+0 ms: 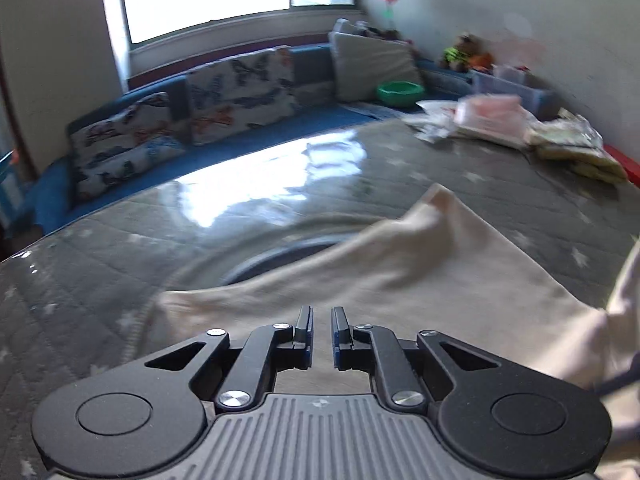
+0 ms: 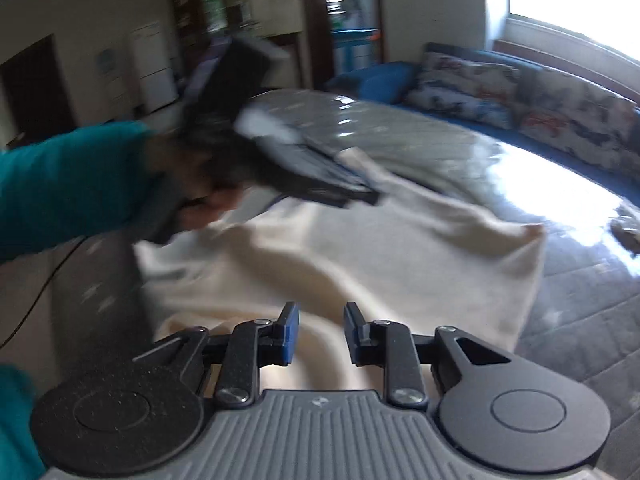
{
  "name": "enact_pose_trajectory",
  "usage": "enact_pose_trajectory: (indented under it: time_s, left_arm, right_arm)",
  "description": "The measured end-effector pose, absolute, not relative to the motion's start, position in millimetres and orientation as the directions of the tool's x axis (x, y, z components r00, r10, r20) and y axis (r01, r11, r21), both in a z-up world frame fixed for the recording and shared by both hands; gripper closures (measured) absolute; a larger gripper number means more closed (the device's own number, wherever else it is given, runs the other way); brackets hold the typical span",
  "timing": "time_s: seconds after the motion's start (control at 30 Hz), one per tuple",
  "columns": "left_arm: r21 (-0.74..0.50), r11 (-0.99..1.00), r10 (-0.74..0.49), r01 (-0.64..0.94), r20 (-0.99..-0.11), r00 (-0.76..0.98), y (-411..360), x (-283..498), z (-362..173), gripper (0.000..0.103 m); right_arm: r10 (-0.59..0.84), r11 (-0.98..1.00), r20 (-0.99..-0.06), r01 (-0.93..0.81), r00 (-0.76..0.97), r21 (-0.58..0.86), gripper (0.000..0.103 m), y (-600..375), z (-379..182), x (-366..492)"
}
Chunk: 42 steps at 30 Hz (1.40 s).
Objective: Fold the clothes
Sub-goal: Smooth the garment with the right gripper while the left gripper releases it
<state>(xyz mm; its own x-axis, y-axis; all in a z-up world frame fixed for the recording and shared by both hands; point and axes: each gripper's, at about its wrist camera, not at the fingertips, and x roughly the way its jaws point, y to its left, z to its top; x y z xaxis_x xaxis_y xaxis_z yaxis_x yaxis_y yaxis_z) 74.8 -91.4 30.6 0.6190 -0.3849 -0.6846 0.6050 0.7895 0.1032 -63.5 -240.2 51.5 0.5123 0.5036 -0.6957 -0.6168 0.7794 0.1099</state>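
Left wrist view: my left hand-held gripper (image 1: 321, 330) hangs nearly pressed together, empty, over the cream garment (image 1: 400, 272) sprawled on the grey quilted bed (image 1: 120, 248); a green basin (image 1: 400, 92) sits far off, its contents hidden. Right wrist view: my right hand-held gripper (image 2: 321, 330) is spread, empty, above the same cloth (image 2: 360, 256), which looks soft, light and floppy, so I'd pinch a corner or hem.

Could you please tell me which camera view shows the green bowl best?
The left wrist view: the round green bowl sits on the blue couch beside a grey cushion. The right wrist view does not show it.
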Motion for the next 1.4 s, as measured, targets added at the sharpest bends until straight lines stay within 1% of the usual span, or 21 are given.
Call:
enact_pose_trajectory:
  time_s: [0.03, 0.1, 0.17, 0.23, 0.3, 0.33, 0.37, 0.4, 0.47, 0.53, 0.6, 0.77, 0.83, 0.87, 0.93, 1.07, 1.17, 1.27, 1.4]
  left_arm:
    - [0.11, 0.781, -0.387, 0.615, -0.688, 0.614, -94.5, 71.5, 27.7, 0.093]
    - [0.123, 0.766, -0.387, 0.631, -0.695, 0.606, -100.2, 66.2, 22.6, 0.093]
    - [0.129, 0.763, -0.382, 0.634, -0.701, 0.602, -104.4, 64.0, 18.9, 0.093]
    - [0.13, 0.763, -0.378, 0.633, -0.705, 0.6, -105.3, 61.6, 15.7, 0.092]
    - [0.132, 0.764, -0.378, 0.631, -0.701, 0.604, -104.9, 59.3, 14.1, 0.092]
    - [0.131, 0.766, -0.378, 0.63, -0.701, 0.605, -105.0, 59.2, 14.0, 0.092]
    - [0.127, 0.767, -0.379, 0.629, -0.701, 0.604, -105.2, 59.6, 13.8, 0.092]
    - [0.123, 0.768, -0.38, 0.629, -0.702, 0.602, -105.2, 60.2, 13.6, 0.092]
    - [0.114, 0.771, -0.382, 0.626, -0.704, 0.599, -105.2, 61.9, 13.5, 0.09]
    - [0.109, 0.773, -0.384, 0.625, -0.704, 0.597, -104.4, 63.1, 13.5, 0.088]
    - [0.106, 0.774, -0.386, 0.625, -0.703, 0.597, -103.5, 63.9, 13.5, 0.086]
    - [0.108, 0.781, -0.385, 0.615, -0.693, 0.61, -102.4, 66.3, 13.1, 0.076]
    - [0.101, 0.789, -0.38, 0.607, -0.695, 0.61, -100.9, 66.9, 14.1, 0.076]
    - [0.098, 0.792, -0.377, 0.602, -0.697, 0.61, -99.7, 66.0, 15.0, 0.076]
    - [0.113, 0.792, -0.372, 0.6, -0.69, 0.621, -96.0, 57.6, 19.3, 0.076]
    - [0.114, 0.77, -0.419, 0.627, -0.651, 0.633, -82.8, 24.6, 33.9, 0.076]
    - [0.098, 0.749, -0.465, 0.655, -0.627, 0.625, -72.8, -6.2, 41.8, 0.076]
    - [0.092, 0.717, -0.501, 0.691, -0.62, 0.603, -66.2, -41.3, 40.7, 0.076]
    - [0.092, 0.685, -0.537, 0.723, -0.607, 0.586, -55.4, -87.7, 31.0, 0.076]
  right_arm:
    - [0.514, 0.765, -0.699, -0.634, 0.497, 0.112, 0.066, -235.2, 50.6, -72.6]
    - [0.514, 0.751, -0.702, -0.654, 0.493, 0.09, 0.065, -228.4, 47.0, -83.0]
    - [0.493, 0.742, -0.699, -0.67, 0.518, 0.027, 0.065, -218.1, 42.7, -91.3]
    - [0.489, 0.74, -0.693, -0.673, 0.529, 0.009, 0.066, -210.8, 38.2, -92.6]
    - [0.473, 0.739, -0.695, -0.673, 0.541, -0.02, 0.071, -204.5, 32.5, -93.4]
    - [0.462, 0.743, -0.695, -0.668, 0.552, -0.037, 0.077, -202.8, 29.6, -93.1]
    - [0.461, 0.745, -0.696, -0.666, 0.551, -0.034, 0.088, -202.3, 27.8, -92.7]
    - [0.46, 0.747, -0.698, -0.664, 0.549, -0.031, 0.094, -201.8, 26.0, -92.4]
    - [0.465, 0.743, -0.699, -0.669, 0.543, -0.026, 0.099, -203.1, 25.7, -95.5]
    - [0.481, 0.728, -0.696, -0.686, 0.533, -0.023, 0.1, -205.6, 29.7, -104.2]
    - [0.5, 0.697, -0.7, -0.716, 0.51, -0.024, 0.1, -207.1, 35.3, -118.7]
    - [0.502, 0.626, -0.74, -0.778, 0.448, -0.046, 0.099, -201.6, 32.2, -148.2]
    - [0.502, 0.621, -0.753, -0.783, 0.426, -0.029, 0.098, -200.3, 25.8, -151.5]
    - [0.517, 0.624, -0.749, -0.781, 0.414, -0.002, 0.093, -201.0, 26.1, -152.2]
    - [0.545, 0.623, -0.736, -0.782, 0.401, 0.034, 0.092, -203.1, 31.8, -156.3]
    - [0.557, 0.688, -0.685, -0.723, 0.469, 0.064, 0.092, -221.8, 49.2, -157.6]
    - [0.51, 0.771, -0.67, -0.632, 0.54, 0.078, 0.091, -236.6, 50.3, -150.1]
    - [0.463, 0.822, -0.676, -0.564, 0.573, 0.085, 0.088, -245.3, 42.7, -147.9]
    - [0.438, 0.831, -0.7, -0.551, 0.563, 0.077, 0.087, -244.9, 30.7, -158.6]
